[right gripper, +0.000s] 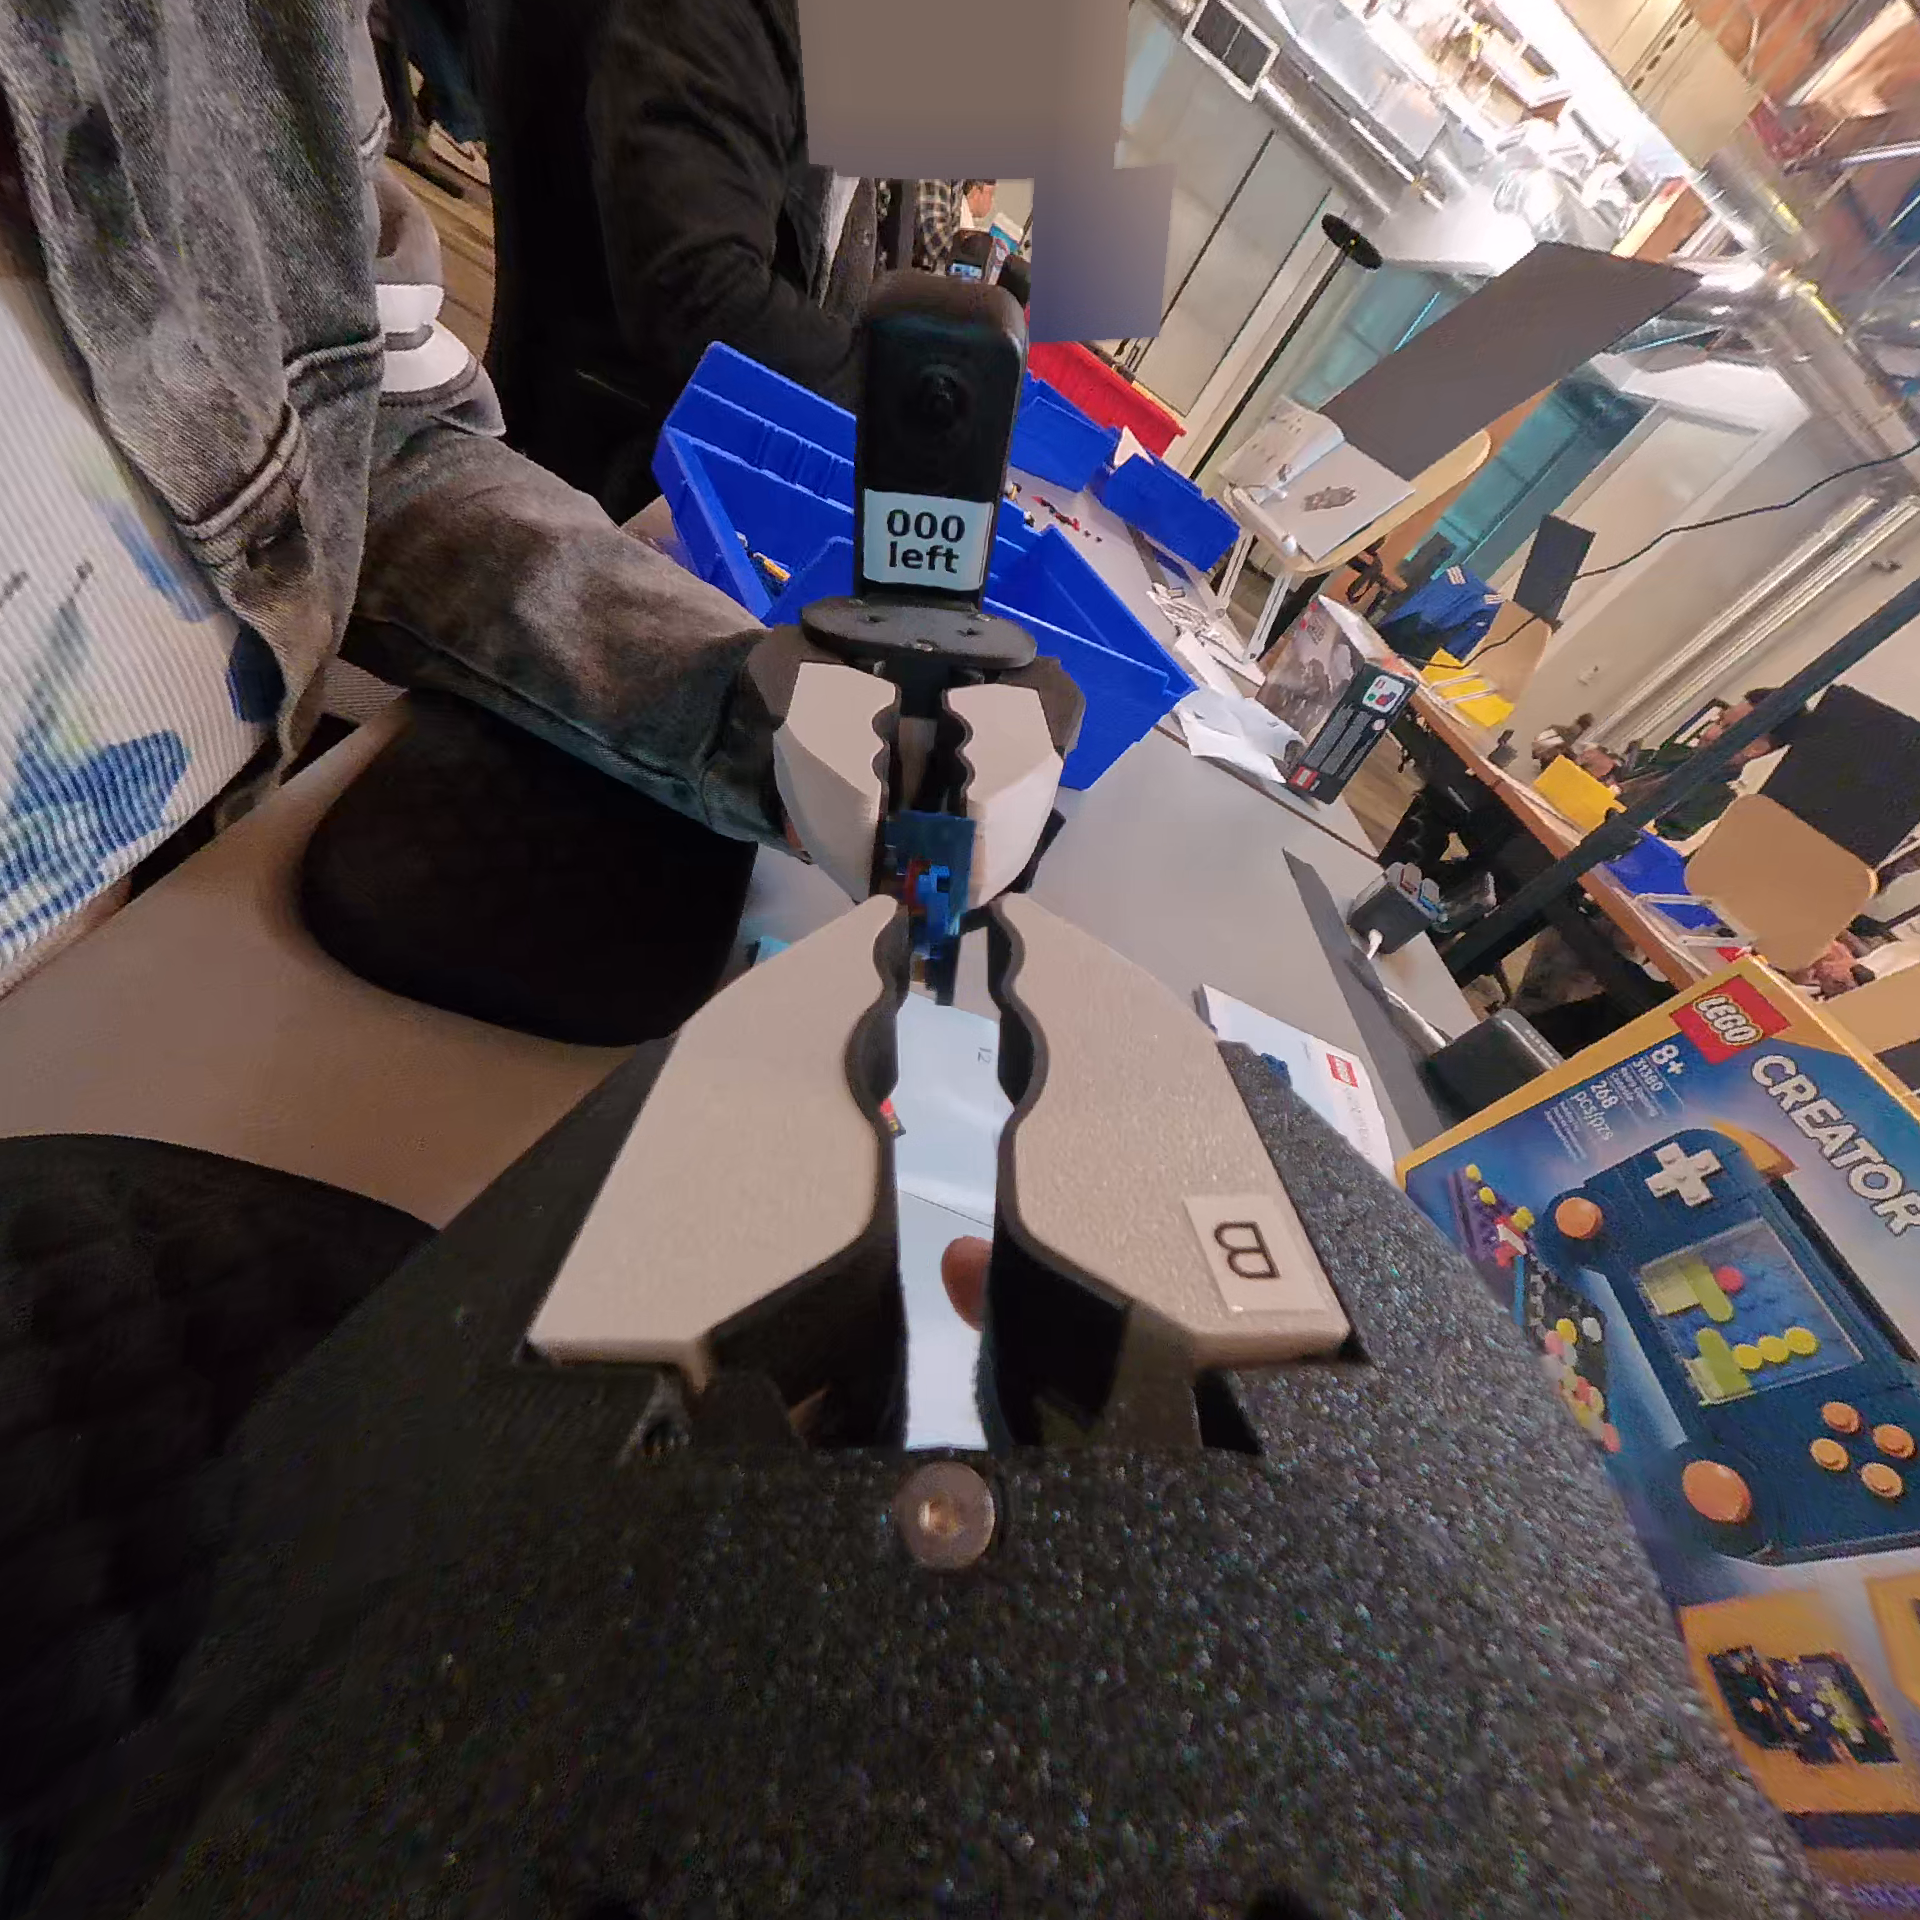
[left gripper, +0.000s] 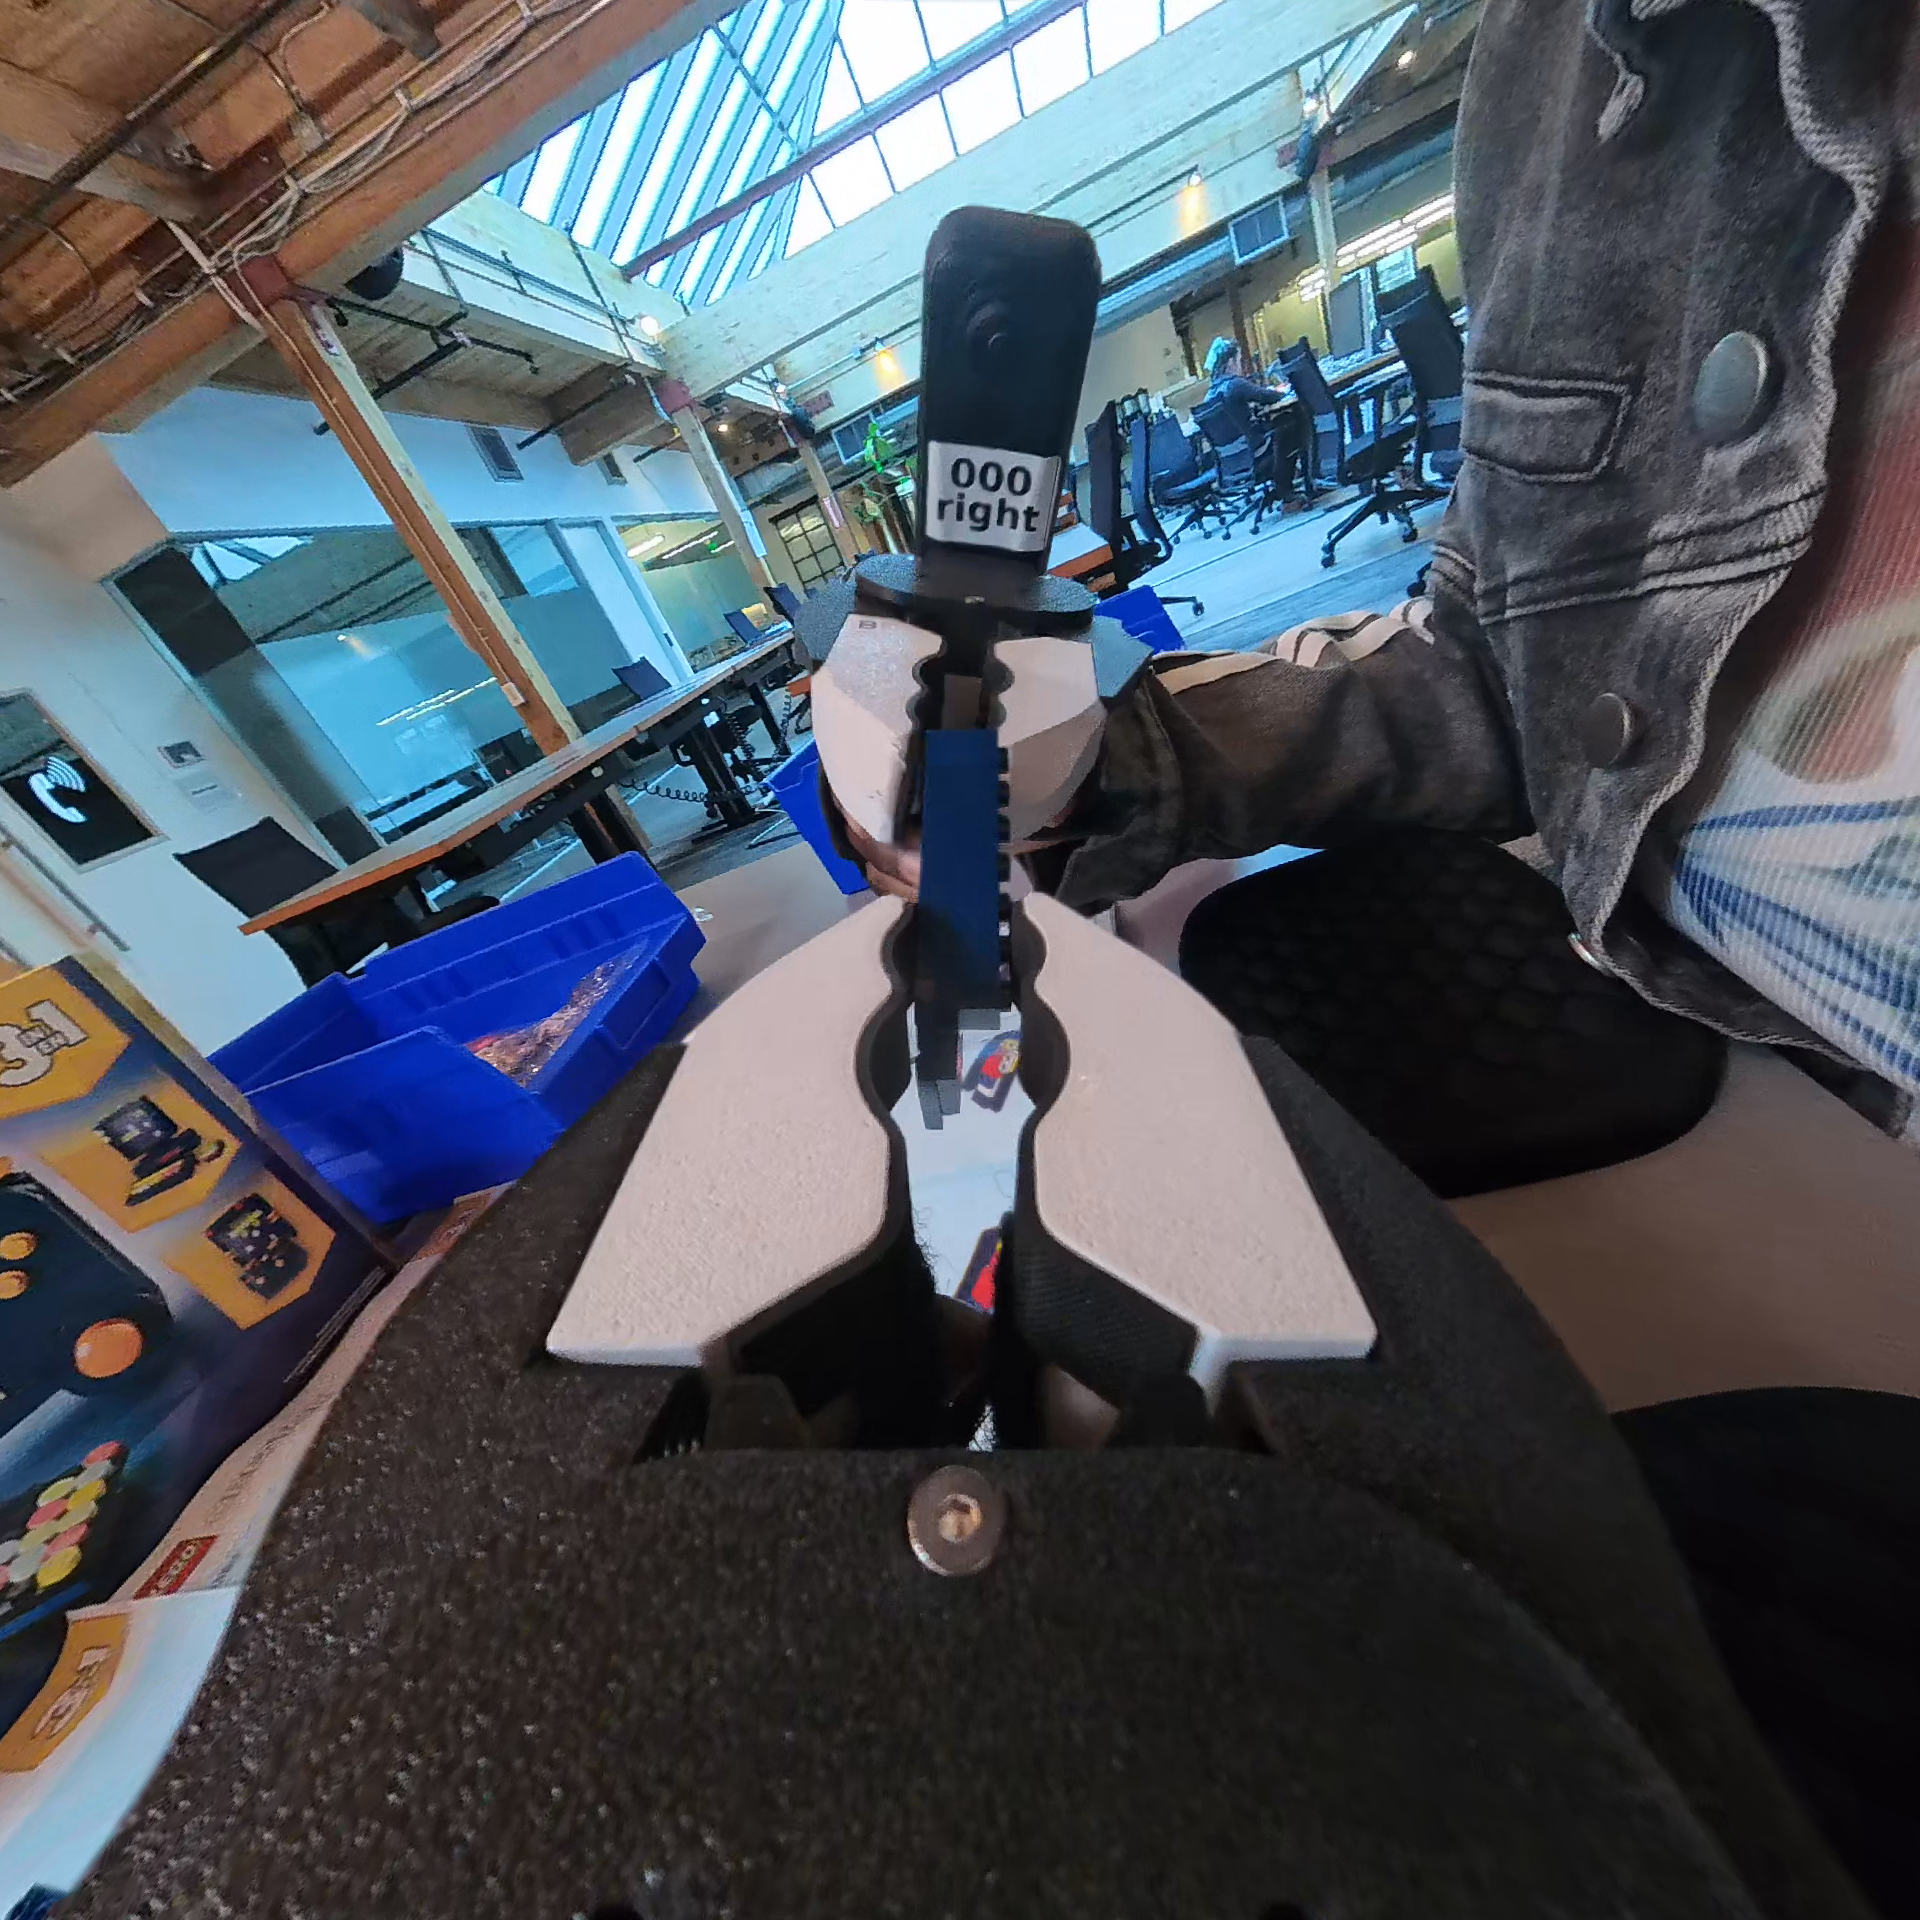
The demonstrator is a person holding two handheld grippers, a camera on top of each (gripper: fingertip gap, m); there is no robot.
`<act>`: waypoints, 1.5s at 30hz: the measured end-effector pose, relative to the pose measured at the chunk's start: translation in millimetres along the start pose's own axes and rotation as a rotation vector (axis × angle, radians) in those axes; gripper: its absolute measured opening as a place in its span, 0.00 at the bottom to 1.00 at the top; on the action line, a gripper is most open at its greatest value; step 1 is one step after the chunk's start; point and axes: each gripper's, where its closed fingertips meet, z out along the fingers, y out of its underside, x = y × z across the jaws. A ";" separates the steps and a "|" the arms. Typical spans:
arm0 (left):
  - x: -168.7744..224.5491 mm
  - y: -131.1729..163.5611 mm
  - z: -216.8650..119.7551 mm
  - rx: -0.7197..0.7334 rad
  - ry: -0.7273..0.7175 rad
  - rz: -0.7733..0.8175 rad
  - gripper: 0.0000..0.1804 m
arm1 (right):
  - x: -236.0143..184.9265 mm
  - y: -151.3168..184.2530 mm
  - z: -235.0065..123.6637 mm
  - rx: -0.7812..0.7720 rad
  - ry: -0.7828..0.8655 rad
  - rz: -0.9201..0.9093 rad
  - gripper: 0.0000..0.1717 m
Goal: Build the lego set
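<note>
My left gripper is shut on a dark blue brick assembly and holds it upright above the table. The assembly reaches up to my right gripper, which faces it. In the right wrist view the assembly, with a small red part and lighter blue bricks, sits in the left gripper. Its lower end hangs between the tips of my right gripper. The right gripper is open: a gap shows between the assembly and its right pad.
Blue bins stand at the left, with more behind the grippers. A brick set box lies at the right. A white booklet lies on the grey table below. A person's denim sleeve is close by. Less than 4 cm separates the two grippers' tips.
</note>
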 end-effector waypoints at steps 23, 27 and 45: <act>2.0 -7.9 -3.2 0.055 0.025 -0.045 0.09 | -0.1 -7.4 3.5 -0.003 0.032 -0.063 0.08; 5.2 -12.7 -3.8 0.085 0.045 -0.044 0.09 | -3.0 -12.9 1.7 0.030 0.019 -0.070 0.09; 8.6 -14.9 -4.6 0.100 0.065 -0.035 0.09 | -9.4 -12.0 1.7 0.024 -0.026 -0.048 0.04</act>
